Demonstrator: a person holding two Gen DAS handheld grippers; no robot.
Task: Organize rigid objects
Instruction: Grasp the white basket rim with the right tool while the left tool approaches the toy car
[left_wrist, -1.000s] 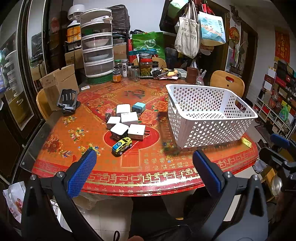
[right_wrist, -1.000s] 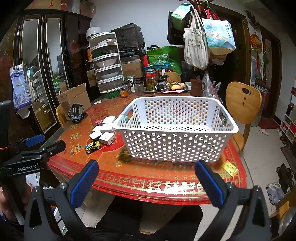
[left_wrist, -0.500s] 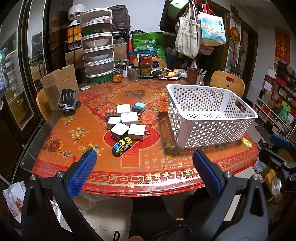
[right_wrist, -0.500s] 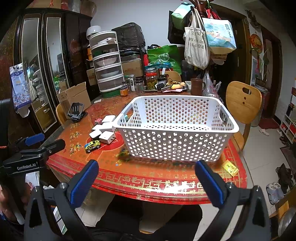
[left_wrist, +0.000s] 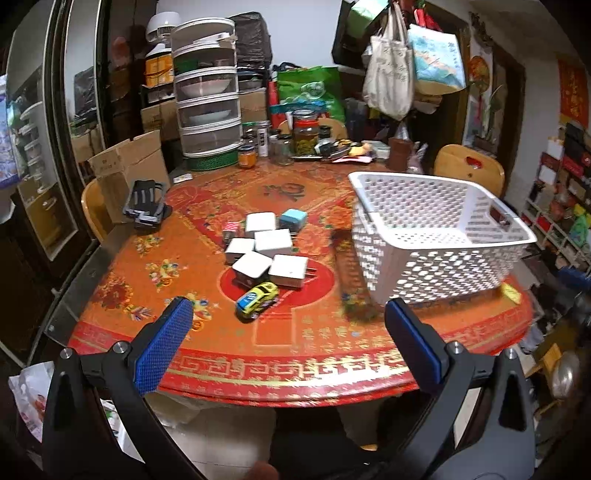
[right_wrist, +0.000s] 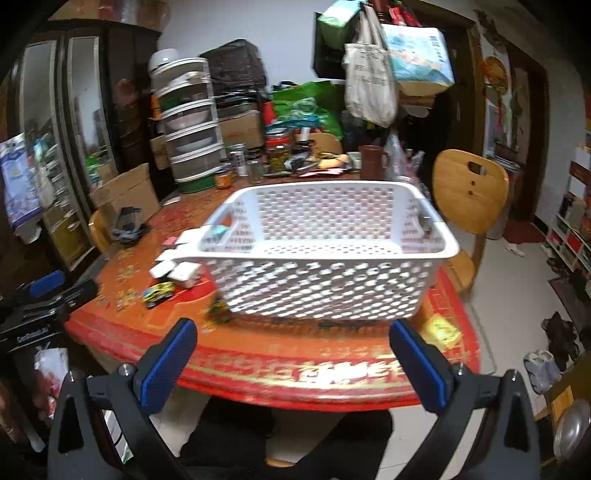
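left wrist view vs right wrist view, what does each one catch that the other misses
Only the left wrist view shows the whole charger cluster: the blue cube charger in the open, the left tongs open.

Only the right wrist view shows the wooden chair in full, shoes on the floor, the right tongs open.

Both show the white basket, toy car and red table.

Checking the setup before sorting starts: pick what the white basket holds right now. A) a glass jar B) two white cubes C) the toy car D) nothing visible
D: the white basket shows only bare perforated floor, while the toy car sits outside on the table.
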